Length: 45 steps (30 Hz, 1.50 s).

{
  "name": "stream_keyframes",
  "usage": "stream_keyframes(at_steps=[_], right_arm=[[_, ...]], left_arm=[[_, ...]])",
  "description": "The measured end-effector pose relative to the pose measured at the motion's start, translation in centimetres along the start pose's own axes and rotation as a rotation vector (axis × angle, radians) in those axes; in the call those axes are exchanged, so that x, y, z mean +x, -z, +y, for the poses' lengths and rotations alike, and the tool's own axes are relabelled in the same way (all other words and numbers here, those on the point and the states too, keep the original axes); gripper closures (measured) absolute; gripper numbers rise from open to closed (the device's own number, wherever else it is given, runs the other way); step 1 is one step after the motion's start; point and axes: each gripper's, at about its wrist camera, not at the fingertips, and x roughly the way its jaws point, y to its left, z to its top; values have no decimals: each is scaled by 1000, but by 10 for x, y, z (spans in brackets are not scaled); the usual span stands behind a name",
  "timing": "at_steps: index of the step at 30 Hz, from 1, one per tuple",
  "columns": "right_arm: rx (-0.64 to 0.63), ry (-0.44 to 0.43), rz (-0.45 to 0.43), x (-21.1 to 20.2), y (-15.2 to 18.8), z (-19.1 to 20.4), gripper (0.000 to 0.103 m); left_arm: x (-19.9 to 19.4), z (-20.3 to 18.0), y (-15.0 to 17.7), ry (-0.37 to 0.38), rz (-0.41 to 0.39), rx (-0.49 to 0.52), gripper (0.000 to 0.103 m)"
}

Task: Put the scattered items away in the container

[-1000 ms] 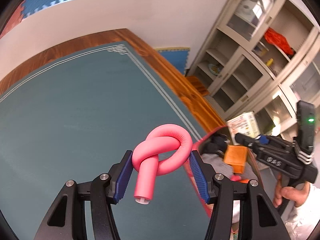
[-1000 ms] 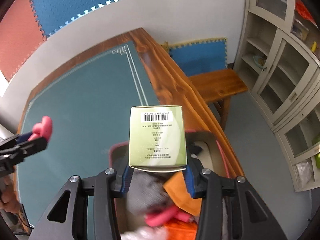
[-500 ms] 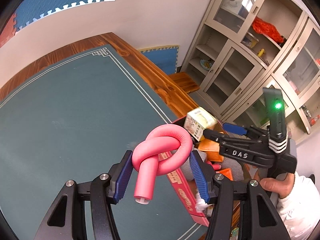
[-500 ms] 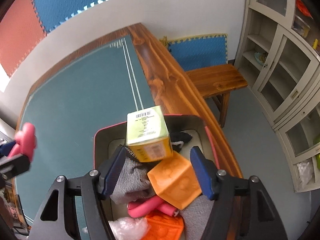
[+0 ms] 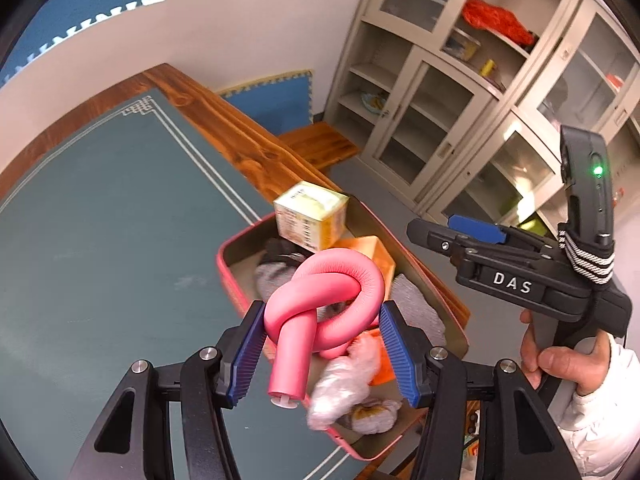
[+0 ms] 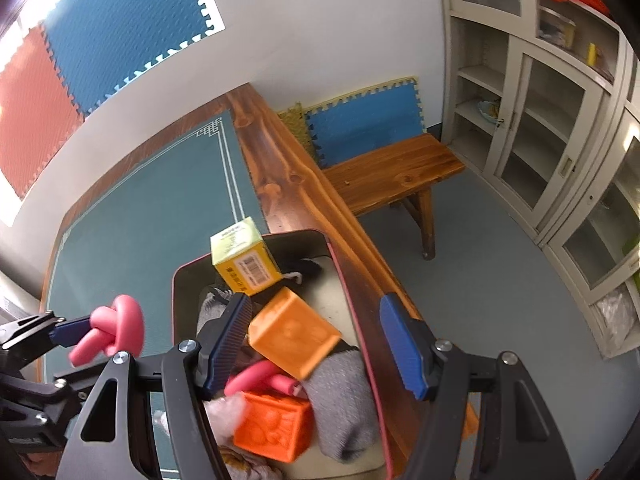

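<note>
The knotted pink foam tube (image 5: pixel 326 308) hangs pinched between the two blue pads of the left gripper (image 5: pixel 322 346), held in the air above the near part of the pink-rimmed container (image 5: pixel 230 276); in the right wrist view the same knot (image 6: pixel 116 330) shows at the left, beside the container's rim (image 6: pixel 173 320). The container sits at the edge of the teal table mat (image 5: pixel 100 240) and is already crowded: a yellow-green carton (image 6: pixel 244 256) lies tilted at the far end, an orange block (image 6: pixel 294 334) leans below it, a second orange block (image 6: pixel 274 426) lies nearer, and grey socks (image 6: pixel 342 404), another pink tube (image 6: pixel 260 380) and a crumpled clear plastic bag (image 5: pixel 346 380) fill the gaps. The right gripper (image 6: pixel 316 340) stands spread wide over this pile with nothing between its pads. Judging from how full the heap looks, the main risk is that the springy knot, if let go from this height, bounces off the blocks or the bag and rolls out over the low rim onto the mat. It could also nudge the tilted carton, which seems poorly seated, over the far side. The two grippers are close together above the container, so a careless move might knock one against the other. No loose items show on the visible mat.
</note>
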Motion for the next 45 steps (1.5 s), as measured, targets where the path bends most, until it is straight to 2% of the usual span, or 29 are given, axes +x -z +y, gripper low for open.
stream_keyframes(at_steps=[7,14,29,36,39,45], right_arm=[[27,-2,-11,-11,7,-16,32],[24,-14,-2,-12,12,-20,32],[-52,-73,25,-10,22,11,32],[-70,-94,31,-10,26,24,32],[-87,-110,32,-10,28,33,31],[-134,-162,39,-7,33,60,30]], left_arm=[[15,-15,-1,-9,30,17,43],[22,-9,2,-2,76,-45,37],[-8,23,10,-41,20,-167,37],[-13,39,20,-90,9,-213,37],[-17,50,26,-130,4,-249,29],[-28,72,40,-197,-7,-310,29]])
